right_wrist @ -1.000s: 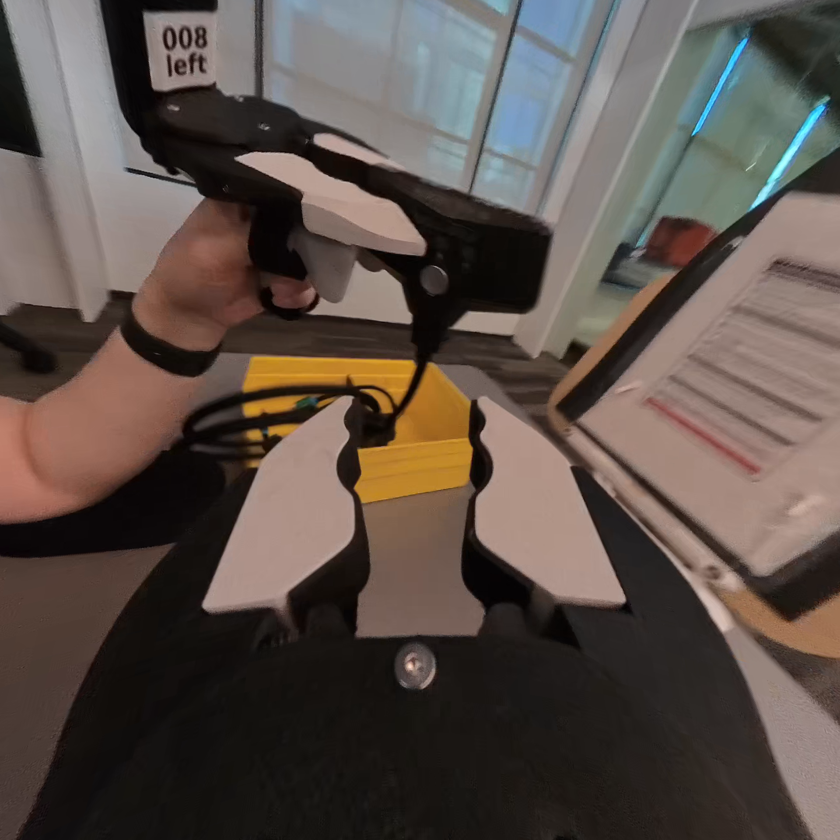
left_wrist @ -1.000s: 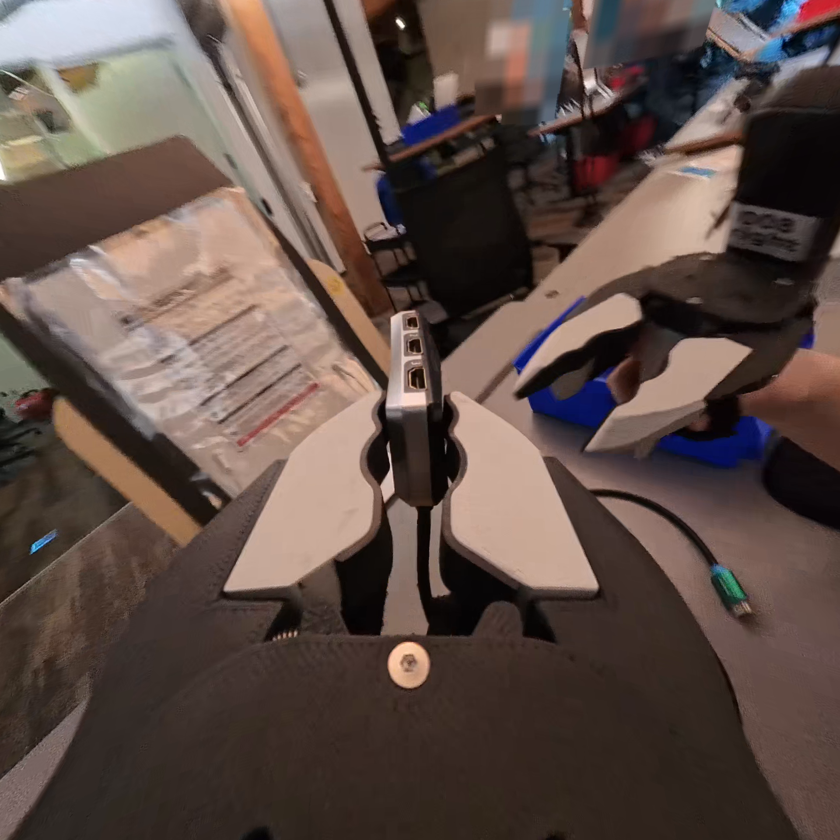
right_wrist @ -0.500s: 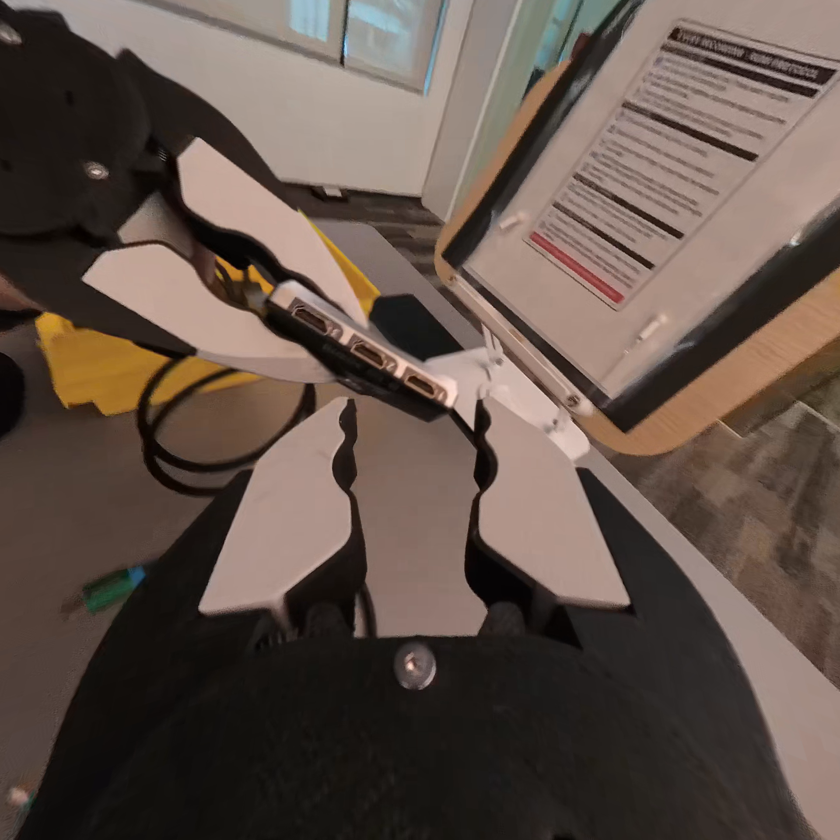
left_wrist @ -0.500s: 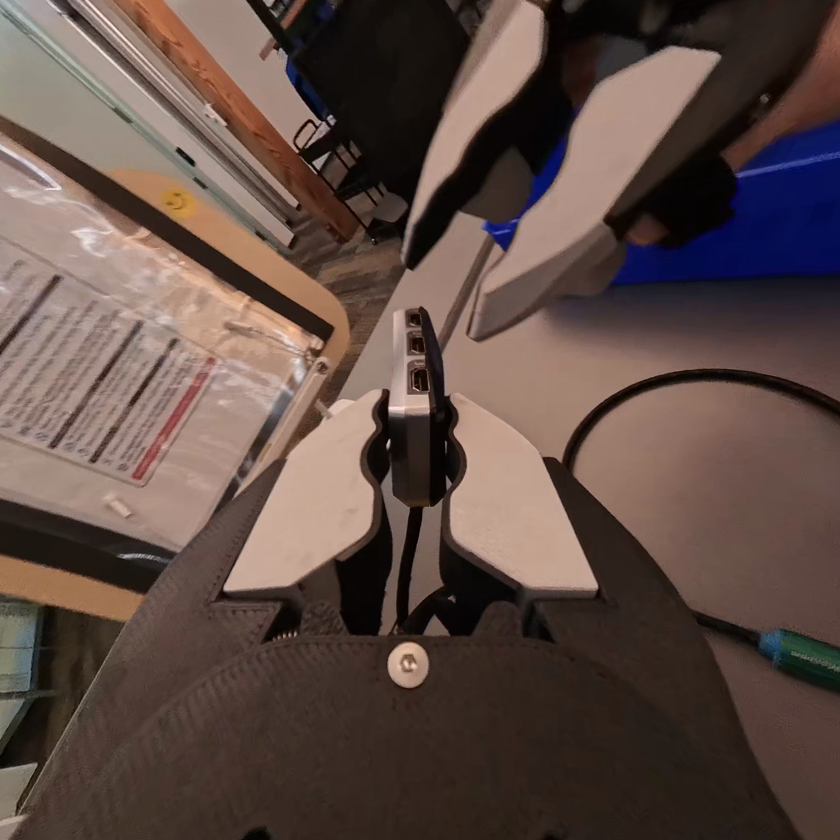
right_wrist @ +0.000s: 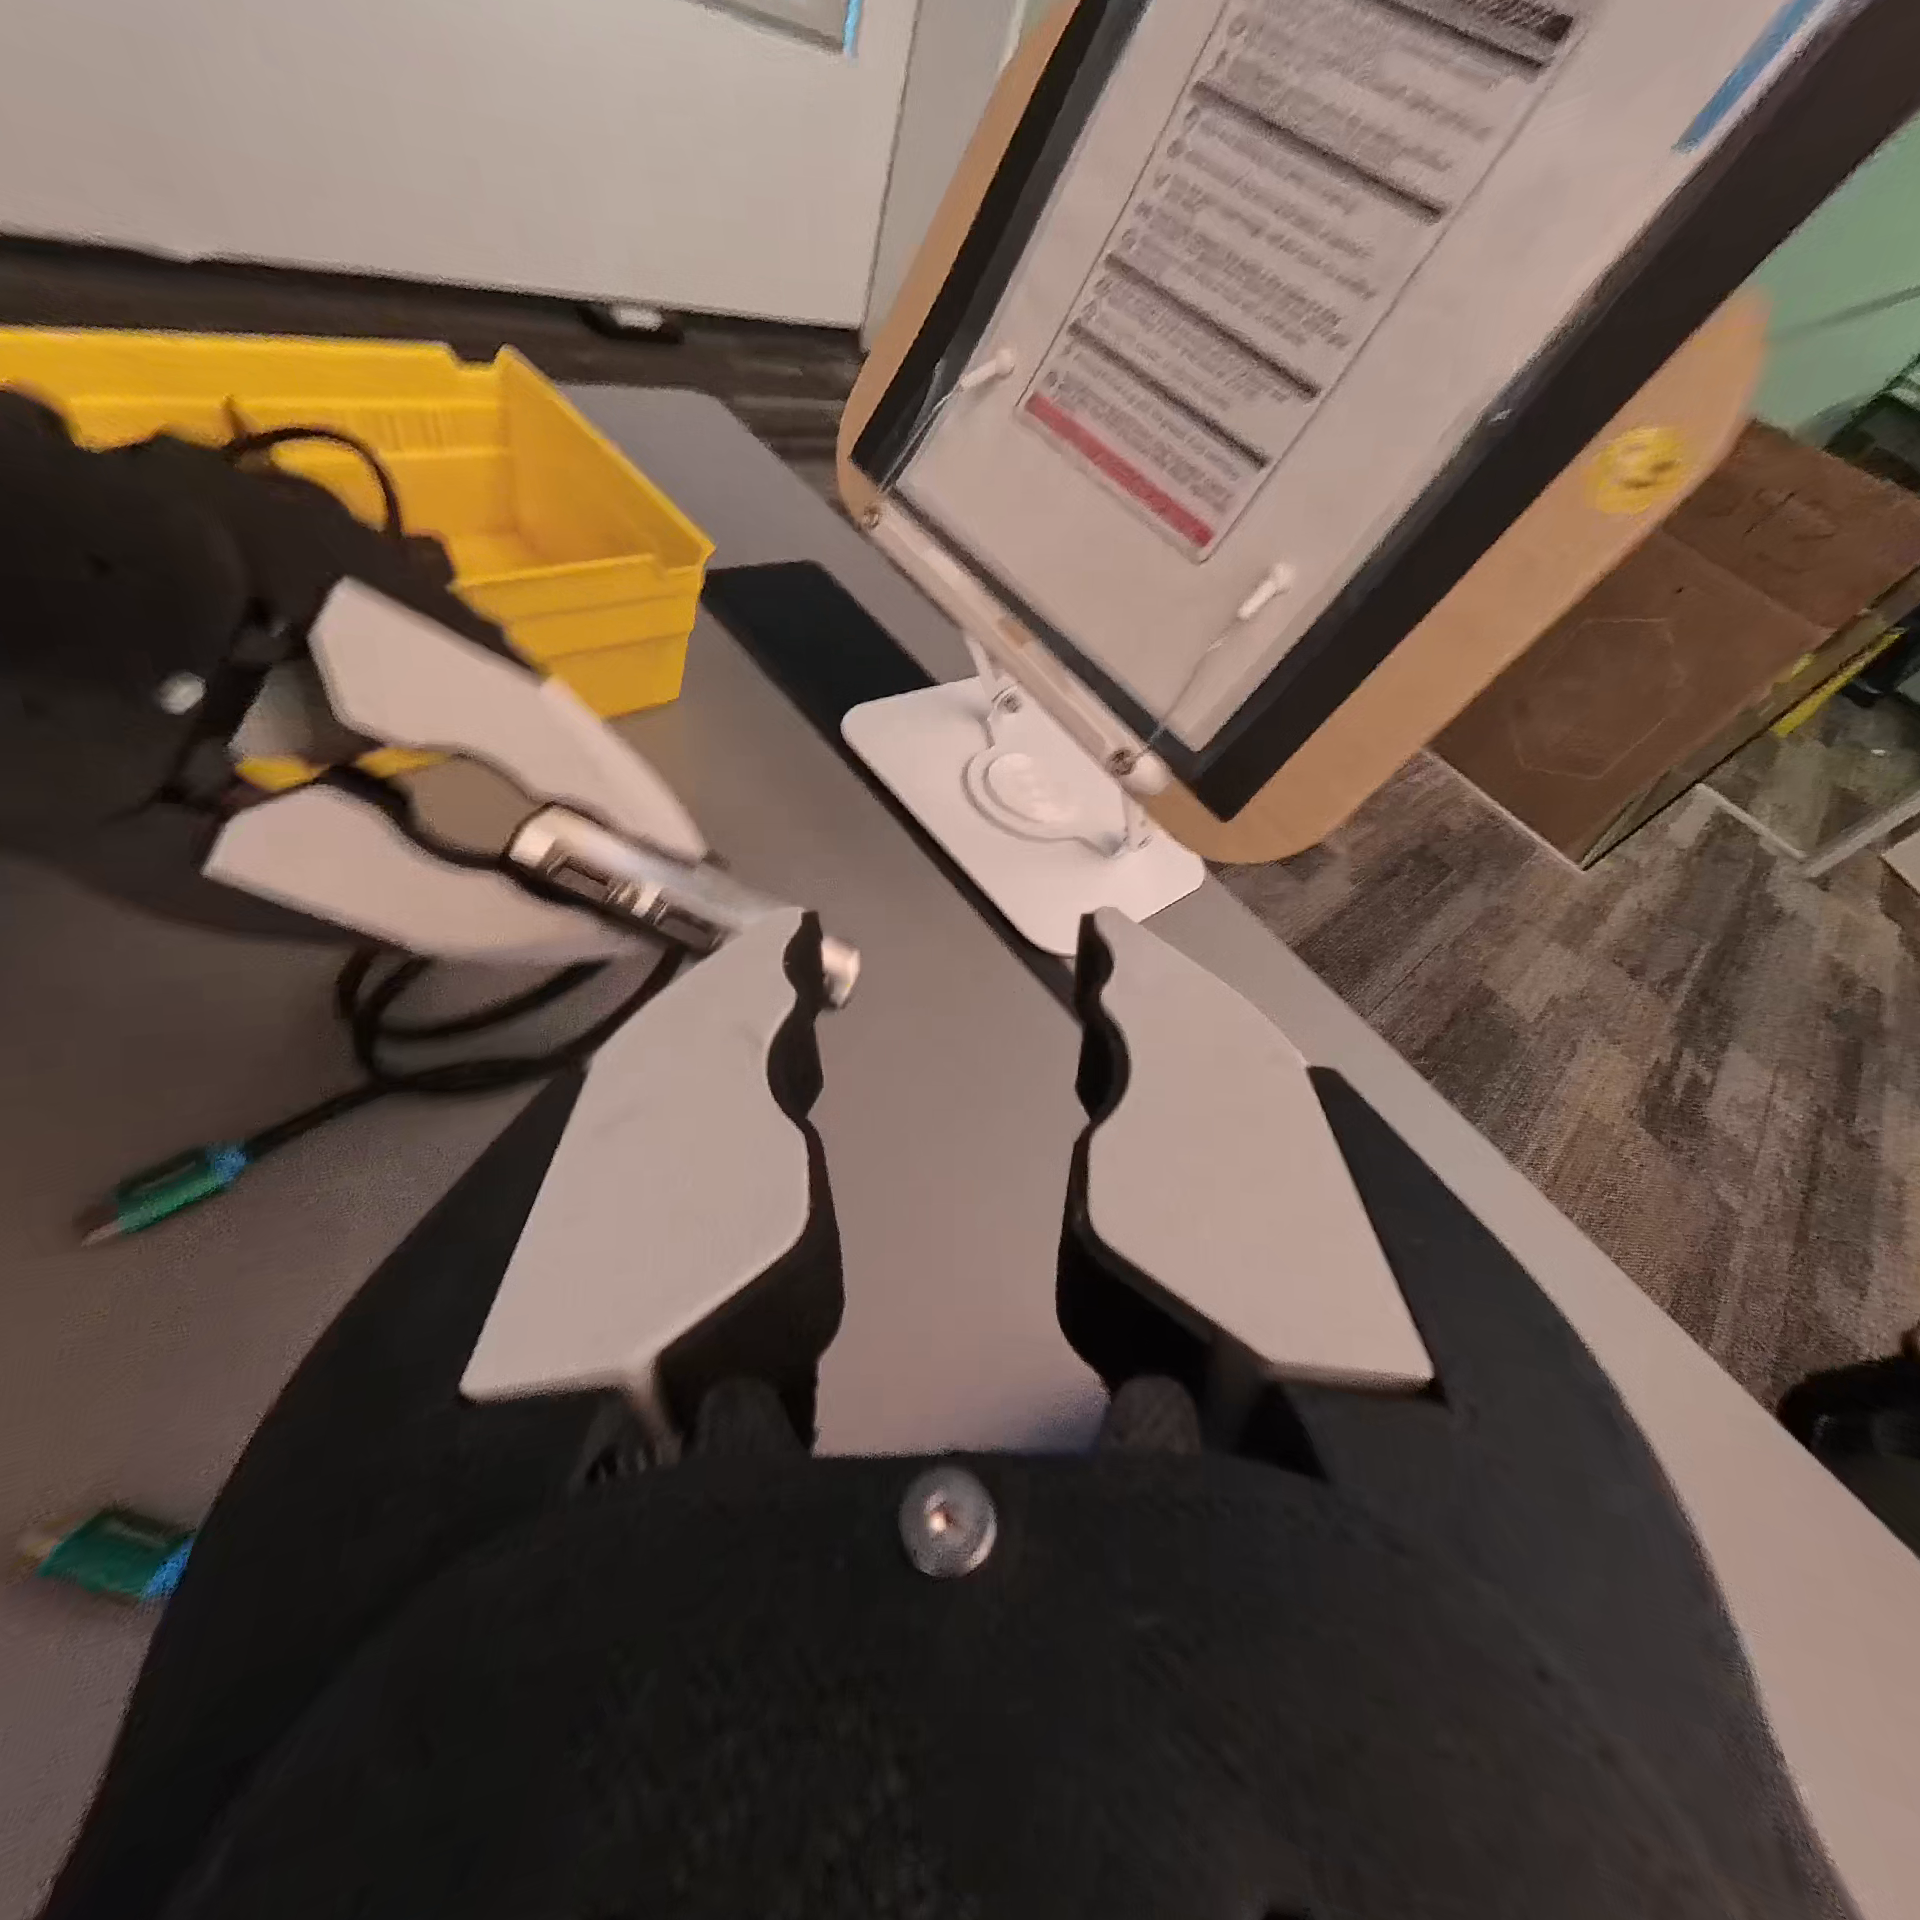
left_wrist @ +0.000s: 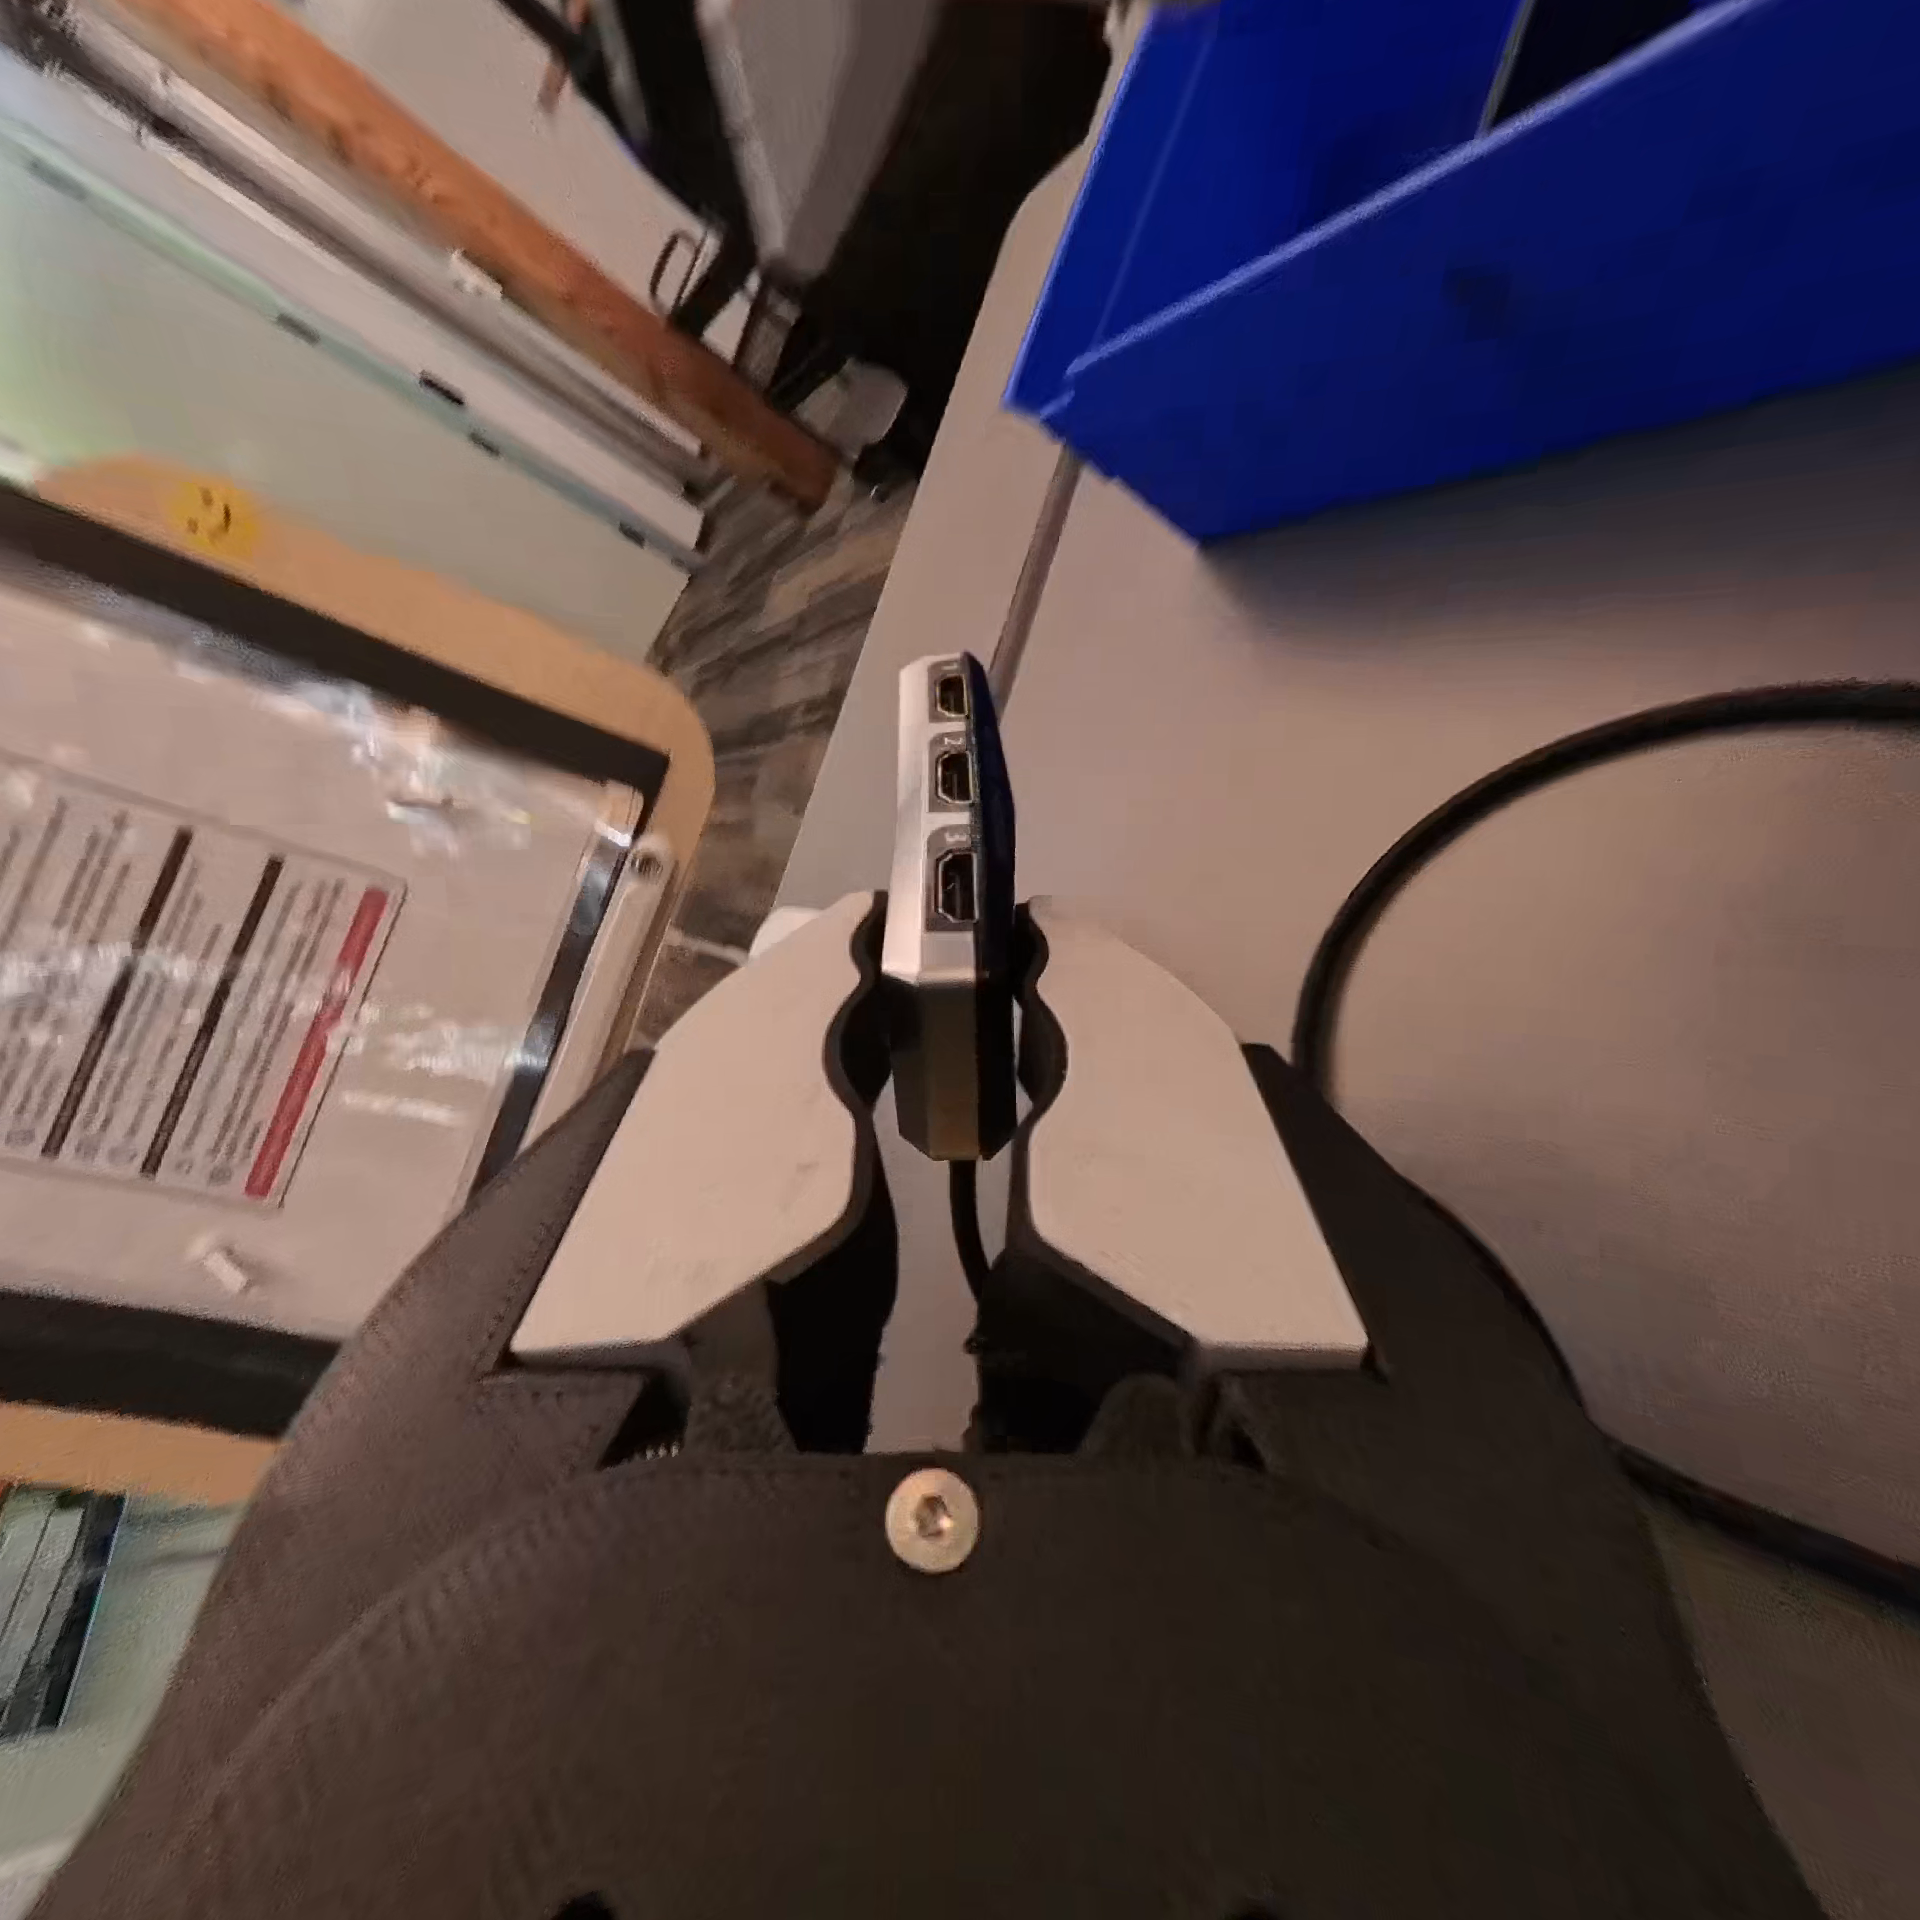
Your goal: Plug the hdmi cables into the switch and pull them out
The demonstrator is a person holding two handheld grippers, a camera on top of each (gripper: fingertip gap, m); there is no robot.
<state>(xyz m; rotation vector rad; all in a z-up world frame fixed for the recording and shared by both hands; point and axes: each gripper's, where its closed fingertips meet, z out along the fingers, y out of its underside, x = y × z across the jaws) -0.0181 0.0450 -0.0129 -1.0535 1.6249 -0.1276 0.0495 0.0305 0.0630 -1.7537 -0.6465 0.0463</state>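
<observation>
My left gripper [left_wrist: 948, 914] is shut on the silver HDMI switch [left_wrist: 940, 831], held on edge with its three empty ports facing me. The switch's own black cable [left_wrist: 966, 1236] hangs down between the fingers. In the right wrist view the switch [right_wrist: 623, 883] sticks out of the left gripper [right_wrist: 717, 894], low over the grey table. My right gripper [right_wrist: 940, 925] is open and empty, just right of the switch's end. Two green HDMI plugs [right_wrist: 171, 1190] [right_wrist: 104, 1548] lie loose on the table at the left. A black cable loop [left_wrist: 1455, 831] lies on the table.
A blue bin [left_wrist: 1507, 260] stands at the far side of the grey table [left_wrist: 1558, 1039]. A yellow bin [right_wrist: 499, 520] stands behind the left gripper. A framed sheet on a white stand [right_wrist: 1299, 364] rises at the table edge, with carpet floor [right_wrist: 1610, 987] beyond. Spacing between my two grippers at the tips: around 11 cm.
Both grippers have tilted down toward the table. The right gripper has left the left wrist view, and the switch now sits lower and closer to the right gripper's left finger.
</observation>
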